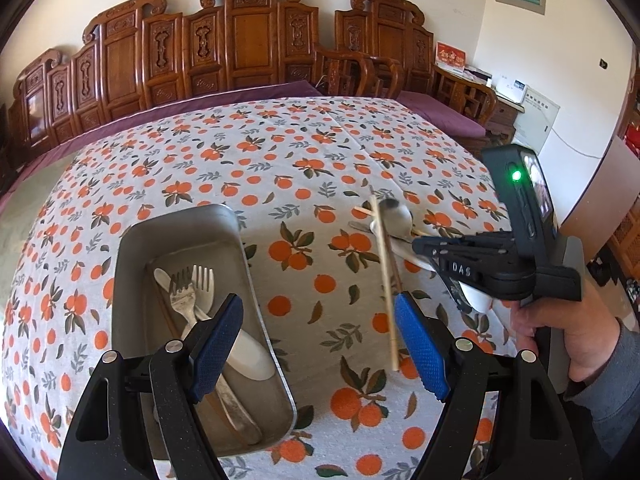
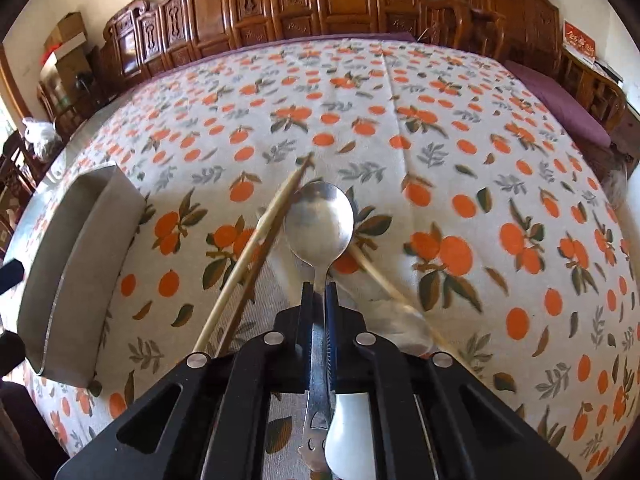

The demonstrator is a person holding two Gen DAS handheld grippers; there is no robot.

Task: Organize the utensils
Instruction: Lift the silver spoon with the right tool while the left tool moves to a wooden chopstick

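Steel and smooth, the spoon (image 2: 320, 220) is held at its thin neck by the right tongs (image 2: 319, 286), which are closed narrow on it, its bowl raised over the chopsticks (image 2: 248, 256) on the tabletop (image 2: 440, 140). It looks stiff, light and slippery, so a grip nearer the handle middle seems safer. The left tongs (image 1: 320, 340) stand wide and hold nothing, over the tray (image 1: 180, 232) with forks (image 1: 192, 288).

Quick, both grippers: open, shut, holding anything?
Left gripper: open, empty, above the metal tray edge.
Right gripper: shut on the metal spoon by its handle.
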